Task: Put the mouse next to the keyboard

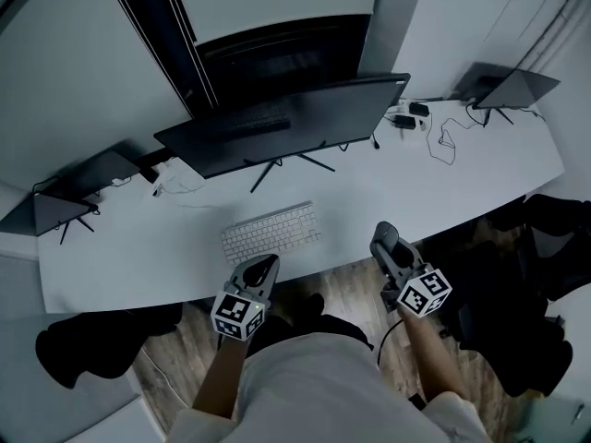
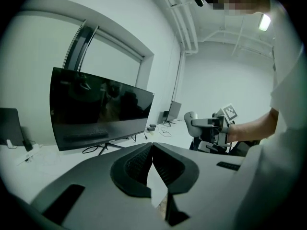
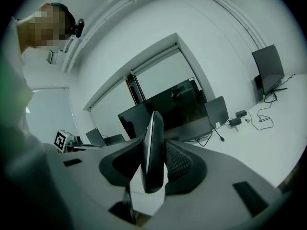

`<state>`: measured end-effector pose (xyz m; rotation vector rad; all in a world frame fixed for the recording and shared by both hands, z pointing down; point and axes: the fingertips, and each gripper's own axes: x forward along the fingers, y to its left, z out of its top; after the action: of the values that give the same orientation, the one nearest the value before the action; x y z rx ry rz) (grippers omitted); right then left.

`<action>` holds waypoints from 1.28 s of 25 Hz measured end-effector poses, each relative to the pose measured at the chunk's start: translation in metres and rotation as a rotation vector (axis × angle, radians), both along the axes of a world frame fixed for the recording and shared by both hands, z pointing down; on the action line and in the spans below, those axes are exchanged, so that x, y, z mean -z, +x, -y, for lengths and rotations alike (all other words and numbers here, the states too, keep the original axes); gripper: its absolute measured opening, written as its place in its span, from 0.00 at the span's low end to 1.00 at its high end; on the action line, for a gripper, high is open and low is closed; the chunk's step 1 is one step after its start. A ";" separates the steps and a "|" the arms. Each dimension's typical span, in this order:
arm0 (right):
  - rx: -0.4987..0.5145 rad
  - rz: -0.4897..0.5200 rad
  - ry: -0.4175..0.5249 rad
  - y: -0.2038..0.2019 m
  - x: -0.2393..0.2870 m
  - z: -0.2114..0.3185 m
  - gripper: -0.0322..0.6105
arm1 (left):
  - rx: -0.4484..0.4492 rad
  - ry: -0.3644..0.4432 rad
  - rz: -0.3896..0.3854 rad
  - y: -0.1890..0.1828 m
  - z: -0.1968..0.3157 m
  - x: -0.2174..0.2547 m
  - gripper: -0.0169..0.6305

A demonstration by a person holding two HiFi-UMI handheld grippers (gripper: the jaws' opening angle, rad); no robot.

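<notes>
1. My left gripper (image 1: pixel 261 268) sits lower centre-left in the head view, with its jaws pressed together on nothing. Its tip is just below the near edge of the keyboard (image 1: pixel 272 232). It is the nearer of my two tools to the keyboard, but it carries nothing
2. The keyboard lies mid-frame on the white desk (image 1: pixel 138 257), below the monitor (image 1: pixel 286 123). Its long axis runs left to right and rises slightly toward the right
3. Just right of the keyboard's right end is a bare strip of desk, which I judge to be the landing spot
4. My right gripper (image 1: pixel 386 240), right of centre over the desk's near edge, pinches the mouse (image 3: pixel 153 152). In the right gripper view the mouse stands on edge between the pads, thin and tall in the frame
5. From the mouse, the keyboard lies to the left and a little up the frame, near but apart. I judge the coming move to be a short carry leftward, turning the mouse flat before release
</notes>
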<state>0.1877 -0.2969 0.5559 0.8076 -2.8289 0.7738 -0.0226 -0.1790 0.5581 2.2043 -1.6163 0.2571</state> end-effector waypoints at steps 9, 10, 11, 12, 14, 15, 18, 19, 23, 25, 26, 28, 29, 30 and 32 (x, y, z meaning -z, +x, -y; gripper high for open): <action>0.066 -0.040 -0.056 -0.025 -0.029 0.017 0.28 | 0.038 -0.043 -0.007 -0.004 -0.001 -0.016 0.05; 0.070 -0.044 -0.061 -0.028 -0.033 0.018 0.28 | 0.038 -0.047 -0.006 -0.006 0.000 -0.019 0.05; 0.073 -0.049 -0.066 -0.032 -0.037 0.020 0.28 | 0.038 -0.051 -0.005 -0.009 0.001 -0.022 0.05; 0.076 -0.053 -0.072 -0.036 -0.041 0.021 0.28 | 0.037 -0.055 -0.005 -0.012 0.002 -0.025 0.05; 0.080 -0.063 -0.088 -0.042 -0.048 0.023 0.28 | 0.036 -0.065 -0.010 -0.015 0.005 -0.031 0.05; 0.081 -0.070 -0.098 -0.044 -0.051 0.023 0.28 | 0.035 -0.070 -0.016 -0.016 0.006 -0.033 0.05; 0.082 -0.093 -0.133 -0.050 -0.062 0.028 0.28 | 0.023 -0.084 -0.036 -0.020 0.015 -0.039 0.05; 0.083 -0.103 -0.144 -0.053 -0.066 0.029 0.28 | 0.017 -0.088 -0.041 -0.021 0.019 -0.041 0.05; 0.099 -0.150 -0.186 -0.067 -0.090 0.033 0.28 | -0.011 -0.100 -0.059 -0.029 0.034 -0.050 0.05; 0.107 -0.172 -0.206 -0.075 -0.101 0.036 0.28 | -0.021 -0.107 -0.069 -0.034 0.042 -0.054 0.05; 0.109 -0.183 -0.216 -0.078 -0.107 0.038 0.28 | -0.026 -0.113 -0.074 -0.036 0.045 -0.056 0.05; 0.111 -0.204 -0.236 -0.084 -0.118 0.039 0.28 | -0.037 -0.128 -0.082 -0.039 0.050 -0.063 0.05; 0.113 -0.216 -0.246 -0.086 -0.124 0.039 0.28 | -0.042 -0.135 -0.086 -0.041 0.052 -0.067 0.05; 0.116 -0.228 -0.255 -0.088 -0.131 0.039 0.28 | -0.047 -0.142 -0.090 -0.042 0.054 -0.071 0.05; 0.120 -0.250 -0.277 -0.093 -0.143 0.039 0.28 | -0.057 -0.156 -0.099 -0.044 0.057 -0.079 0.05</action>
<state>0.0947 -0.3362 0.6993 0.6362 -2.4555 0.9455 -0.0667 -0.2364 0.6371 2.1126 -1.4330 0.2758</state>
